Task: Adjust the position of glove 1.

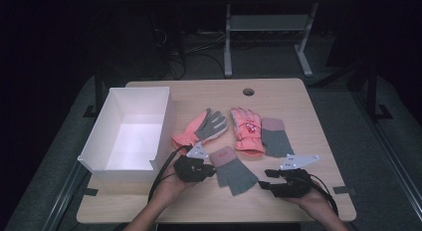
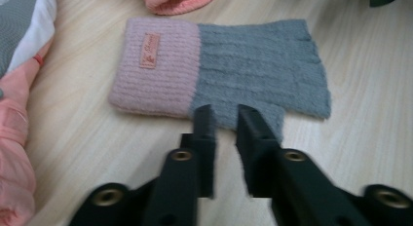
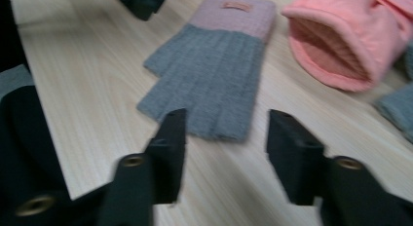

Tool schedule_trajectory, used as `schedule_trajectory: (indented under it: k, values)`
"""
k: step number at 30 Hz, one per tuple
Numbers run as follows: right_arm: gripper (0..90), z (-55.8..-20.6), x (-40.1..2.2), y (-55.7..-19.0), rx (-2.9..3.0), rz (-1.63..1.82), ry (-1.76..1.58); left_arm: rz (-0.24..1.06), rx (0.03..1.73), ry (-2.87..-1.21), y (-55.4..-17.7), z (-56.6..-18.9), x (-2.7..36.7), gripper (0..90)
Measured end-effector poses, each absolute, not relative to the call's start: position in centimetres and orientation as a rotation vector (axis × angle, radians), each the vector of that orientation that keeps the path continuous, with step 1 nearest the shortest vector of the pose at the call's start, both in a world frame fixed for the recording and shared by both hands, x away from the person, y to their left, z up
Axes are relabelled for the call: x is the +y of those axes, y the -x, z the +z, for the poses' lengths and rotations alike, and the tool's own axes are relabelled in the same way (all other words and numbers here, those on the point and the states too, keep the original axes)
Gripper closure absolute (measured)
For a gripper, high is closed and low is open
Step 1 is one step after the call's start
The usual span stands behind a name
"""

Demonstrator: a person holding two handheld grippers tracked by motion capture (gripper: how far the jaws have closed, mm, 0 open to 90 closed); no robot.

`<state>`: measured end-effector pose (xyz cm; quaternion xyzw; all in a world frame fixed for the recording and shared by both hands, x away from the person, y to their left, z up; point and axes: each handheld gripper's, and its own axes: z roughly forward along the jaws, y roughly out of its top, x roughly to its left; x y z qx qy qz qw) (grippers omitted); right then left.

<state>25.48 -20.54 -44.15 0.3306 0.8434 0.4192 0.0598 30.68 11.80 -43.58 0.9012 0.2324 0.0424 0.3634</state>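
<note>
Left gripper (image 2: pixel 221 114) narrow, right gripper (image 3: pixel 226 126) wide—both empty—over the wooden table (image 1: pixel 298 99), dark room.

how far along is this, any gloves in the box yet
Done: nothing yet; the white box looks empty. In hand: the left gripper has its jaws at the near grey knit glove, close together; the right gripper stands open short of it. Left: all four gloves lie on the table.

Gripper (image 3: pixel 221 133) gaping before grey glove (image 3: pixel 209 75)

Each black tool (image 1: pixel 211 170) bears brass-coloured screws, a grey plate and, seemingly, a black cable.
</note>
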Motion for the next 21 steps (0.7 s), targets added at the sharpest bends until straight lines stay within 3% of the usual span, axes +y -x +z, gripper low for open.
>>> schedule_trajectory:
  k: [2,8,21]
  values:
    - [65.4,-44.1,-20.1,-25.4,2.567,1.292,-0.978,0.111,0.603,-2.317,-30.9,-43.5,11.4,89.1]
    - [88.4,-44.3,-17.5,-25.3,2.632,1.285,-0.874,0.171,0.584,-2.324,-32.2,-43.0,10.0,89.7]
    - [90.0,-45.7,-13.4,-26.3,2.731,1.200,-0.769,0.209,0.610,-2.309,-36.4,-43.5,7.0,89.7]
